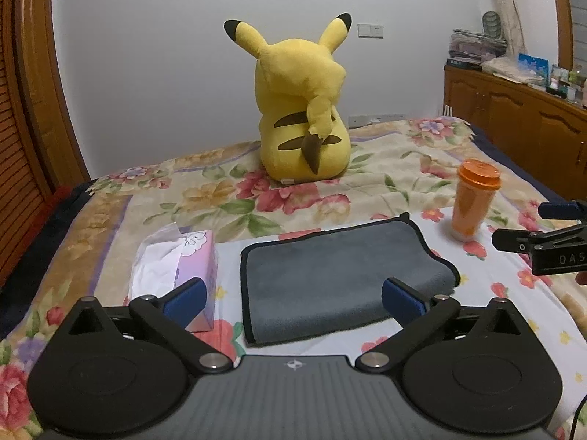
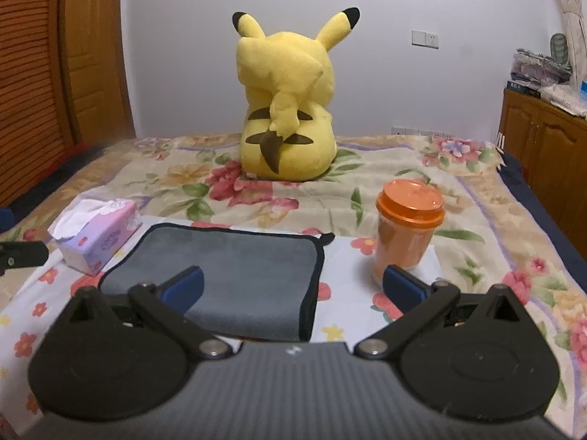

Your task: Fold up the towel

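On the bed (image 2: 477, 198) the folded towel (image 2: 242, 267) lies centred. The tissue box (image 2: 99, 234) sits just beside it at 9 o'clock, the lidded cup (image 2: 407, 234) near it at 3 o'clock, and the Pikachu plush (image 2: 286, 110) well behind at 12 o'clock.

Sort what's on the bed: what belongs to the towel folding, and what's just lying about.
For the job:
towel
left tongs, open
right tongs, open

Lying about:
tissue box
orange cup
plush toy
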Tool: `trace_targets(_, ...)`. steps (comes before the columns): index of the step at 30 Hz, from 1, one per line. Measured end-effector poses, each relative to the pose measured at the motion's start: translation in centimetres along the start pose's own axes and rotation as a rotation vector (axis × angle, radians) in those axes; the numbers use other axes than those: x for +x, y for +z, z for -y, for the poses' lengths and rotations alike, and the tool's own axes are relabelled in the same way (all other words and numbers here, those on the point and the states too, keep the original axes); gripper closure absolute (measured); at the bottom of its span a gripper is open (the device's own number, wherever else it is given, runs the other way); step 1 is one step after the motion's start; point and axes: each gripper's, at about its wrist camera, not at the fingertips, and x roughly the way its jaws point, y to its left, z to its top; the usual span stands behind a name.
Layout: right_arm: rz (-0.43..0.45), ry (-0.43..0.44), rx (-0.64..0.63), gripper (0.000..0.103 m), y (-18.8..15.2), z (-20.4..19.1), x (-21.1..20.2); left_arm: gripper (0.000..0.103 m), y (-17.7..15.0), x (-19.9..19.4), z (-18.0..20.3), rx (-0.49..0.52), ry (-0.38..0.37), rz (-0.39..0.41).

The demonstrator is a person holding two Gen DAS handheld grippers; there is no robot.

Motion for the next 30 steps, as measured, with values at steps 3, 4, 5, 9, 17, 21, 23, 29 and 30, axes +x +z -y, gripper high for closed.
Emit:
trace_targets(3, 0.011, 0.006, 0.0, 0.0, 0.0, -0.2, -1.1, 0.0, -0.1, -0.9, 0.0, -0.004, -0.004, -0.012)
trace_targets(4, 0.014, 0.008, 0.0, 0.0, 0.0, -0.3, -1.5, 0.0, -0.1, -1.3, 0.0, -0.011, -0.01, -0.015)
trace_targets(5, 0.012, 0.007, -0.002, 0.0, 0.0, -0.4, -1.8, 0.0, -0.1, -1.8, -0.1, -0.019, -0.017, -0.019)
trace_targets(9, 0.015, 0.002, -0.007, 0.0, 0.2, -0.7, -3.5, 0.0, -0.3, -3.7, 0.1, -0.019, -0.021, -0.017)
trace_targets(17, 0.033, -0.003, -0.004, 0.0, 0.5, -1.3, -7.3, 0.0, -0.4, -7.8, 0.5, -0.014, -0.003, -0.019)
trace_targets(21, 0.045, -0.004, -0.006, 0.0, 0.3, -1.4, -9.2, 0.0, -1.0, -10.0, 0.6, -0.016, 0.007, -0.01)
trace_targets(23, 0.044, -0.003, -0.005, 0.0, 0.1, -1.5, -9.9, 0.0, -1.4, -11.1, 0.6, -0.017, 0.013, -0.007)
trace_targets(29, 0.043, -0.003, -0.003, 0.0, -0.7, -2.1, -12.1, 0.0, -2.9, -13.5, 0.7, -0.025, 0.014, -0.018)
trace_targets(30, 0.042, 0.003, -0.002, 0.0, -0.9, -2.3, -12.4, 0.0, -3.1, -13.8, 0.6, -0.028, 0.015, -0.016)
